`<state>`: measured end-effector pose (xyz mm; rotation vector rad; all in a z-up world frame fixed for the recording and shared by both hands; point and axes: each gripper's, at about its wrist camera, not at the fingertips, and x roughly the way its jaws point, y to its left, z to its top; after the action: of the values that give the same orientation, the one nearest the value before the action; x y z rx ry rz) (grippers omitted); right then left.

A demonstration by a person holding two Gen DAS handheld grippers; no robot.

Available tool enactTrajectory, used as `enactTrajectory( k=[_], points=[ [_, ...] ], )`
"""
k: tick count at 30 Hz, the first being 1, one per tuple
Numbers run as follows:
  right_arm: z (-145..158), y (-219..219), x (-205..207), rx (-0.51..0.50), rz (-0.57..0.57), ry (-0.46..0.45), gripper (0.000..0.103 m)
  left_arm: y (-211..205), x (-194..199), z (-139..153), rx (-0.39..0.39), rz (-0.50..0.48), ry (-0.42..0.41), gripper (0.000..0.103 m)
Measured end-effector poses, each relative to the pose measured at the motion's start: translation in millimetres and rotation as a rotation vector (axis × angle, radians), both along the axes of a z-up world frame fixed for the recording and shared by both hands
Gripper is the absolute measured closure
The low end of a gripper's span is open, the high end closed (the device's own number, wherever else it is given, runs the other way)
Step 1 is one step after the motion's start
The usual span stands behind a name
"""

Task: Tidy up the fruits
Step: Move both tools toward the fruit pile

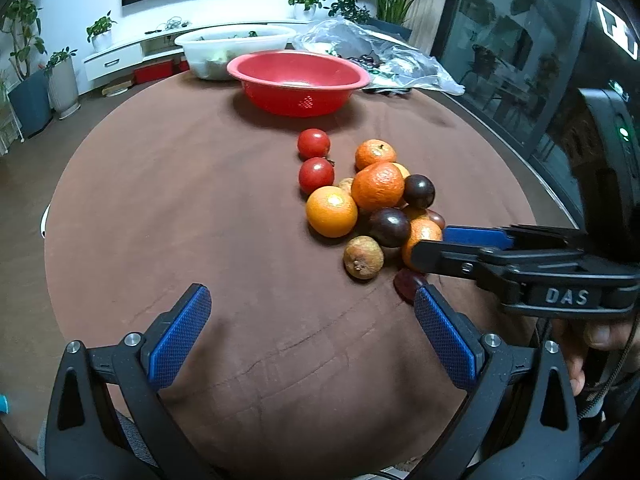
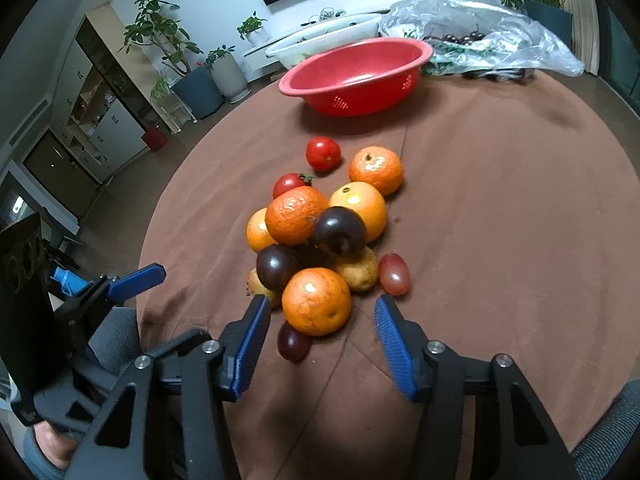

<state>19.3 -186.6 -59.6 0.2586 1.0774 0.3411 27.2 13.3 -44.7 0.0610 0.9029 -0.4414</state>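
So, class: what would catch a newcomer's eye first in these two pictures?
A bright fruit pile of oranges, tomatoes and dark plums sits mid-table on the brown cloth. Behind it stands an empty red bowl. The right gripper brackets the nearest orange, fingers not yet touching.

Left wrist cam: sits low behind its own blue fingers (image 1: 182, 332), angled down over the brown tablecloth (image 1: 180, 200), facing the red colander (image 1: 298, 80) at the far side. The fruit pile (image 1: 372, 200) lies right of centre, nearer than the colander. The right gripper (image 1: 436, 248) enters from the right edge.

Right wrist cam: also angled down, closer to the fruit pile (image 2: 320, 240), which is dead ahead, just past its fingers (image 2: 394, 336). Red colander (image 2: 356, 76) beyond the pile. The left gripper (image 2: 136, 278) shows at the left edge.

Shared: pile, colander, tablecloth (image 2: 500, 240), plastic bag (image 2: 480, 36) right of the colander.
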Motion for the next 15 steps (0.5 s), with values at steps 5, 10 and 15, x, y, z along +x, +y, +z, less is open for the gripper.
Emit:
enactTrajectory(
  k=[5,10,15],
  points=[
    [-5,0,8,0.022,-0.001,0.023,0.055,-5,-3,-2,-0.009,-0.016,0.003,0.0],
    [-6,-4,9,0.055,0.004,0.028,0.063,-12,-7,-4,-0.014,-0.037,0.011,0.0],
    [-5,-14,7,0.085,-0.002,0.022,0.063,-26,-11,-4,-0.023,-0.065,0.011,0.0]
  ],
)
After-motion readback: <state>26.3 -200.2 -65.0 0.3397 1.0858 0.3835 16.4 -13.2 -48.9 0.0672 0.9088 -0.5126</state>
